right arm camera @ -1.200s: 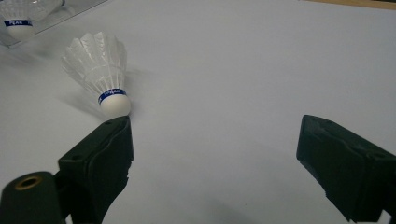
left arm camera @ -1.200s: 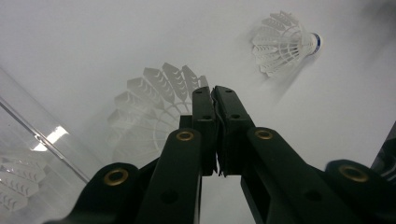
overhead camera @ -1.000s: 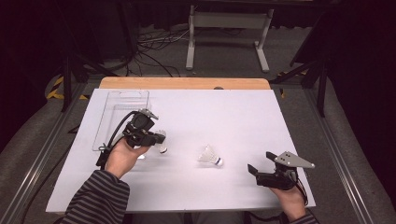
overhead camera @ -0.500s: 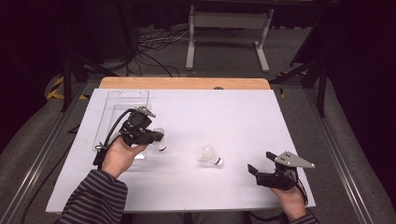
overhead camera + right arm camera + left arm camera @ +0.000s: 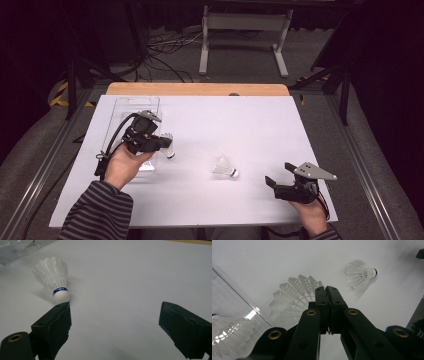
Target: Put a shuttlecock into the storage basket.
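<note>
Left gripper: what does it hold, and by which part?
The left gripper is shut on a shuttlecock, pinching the feather skirt at its rim.

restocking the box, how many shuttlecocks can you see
3. One shuttlecock is pinched in the left tool, one lies loose mid-table, and one sits inside the clear box. More may be hidden in the box behind the hand.

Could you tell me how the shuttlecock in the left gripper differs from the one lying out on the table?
The held shuttlecock is pinched by its feather skirt in the shut left gripper, beside the clear box; the loose shuttlecock lies untouched on its side on the white table. The held one is gripped; the loose one sits free ahead of the open right gripper. Both are white and feathered.
</note>
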`<state>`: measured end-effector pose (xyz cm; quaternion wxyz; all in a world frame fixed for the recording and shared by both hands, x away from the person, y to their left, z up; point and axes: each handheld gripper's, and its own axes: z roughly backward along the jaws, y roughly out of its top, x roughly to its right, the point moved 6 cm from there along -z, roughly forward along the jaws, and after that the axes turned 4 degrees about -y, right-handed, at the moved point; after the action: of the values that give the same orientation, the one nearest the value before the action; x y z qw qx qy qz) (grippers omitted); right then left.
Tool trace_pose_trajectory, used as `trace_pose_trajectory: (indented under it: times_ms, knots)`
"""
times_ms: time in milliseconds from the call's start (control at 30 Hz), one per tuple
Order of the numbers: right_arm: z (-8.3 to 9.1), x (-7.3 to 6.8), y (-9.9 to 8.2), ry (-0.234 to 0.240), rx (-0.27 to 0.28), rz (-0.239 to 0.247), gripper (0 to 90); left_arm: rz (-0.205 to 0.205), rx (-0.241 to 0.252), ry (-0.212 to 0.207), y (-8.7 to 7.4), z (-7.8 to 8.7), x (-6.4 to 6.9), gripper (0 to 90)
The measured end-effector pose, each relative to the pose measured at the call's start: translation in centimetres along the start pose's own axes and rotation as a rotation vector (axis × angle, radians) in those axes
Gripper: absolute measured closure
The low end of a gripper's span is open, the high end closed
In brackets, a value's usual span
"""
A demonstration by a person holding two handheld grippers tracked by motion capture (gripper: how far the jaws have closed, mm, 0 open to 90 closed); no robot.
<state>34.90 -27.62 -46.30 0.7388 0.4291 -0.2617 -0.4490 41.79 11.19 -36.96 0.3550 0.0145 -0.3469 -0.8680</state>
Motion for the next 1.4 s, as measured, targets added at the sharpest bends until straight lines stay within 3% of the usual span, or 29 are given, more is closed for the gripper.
trace_pose_trajectory:
  times_ms: [967, 1400]
  knots:
    - [0.0, 0.0, 0.0, -0.001, 0.0, -0.002, 11.3, -0.001, 0.036, 0.032, 0.3, 2.6, -0.2, 90.0]
    - [0.0, 0.0, 0.0, 0.0, -0.001, -0.002, 11.3, 0.011, 0.057, 0.064, -0.2, 3.8, -1.3, 90.0]
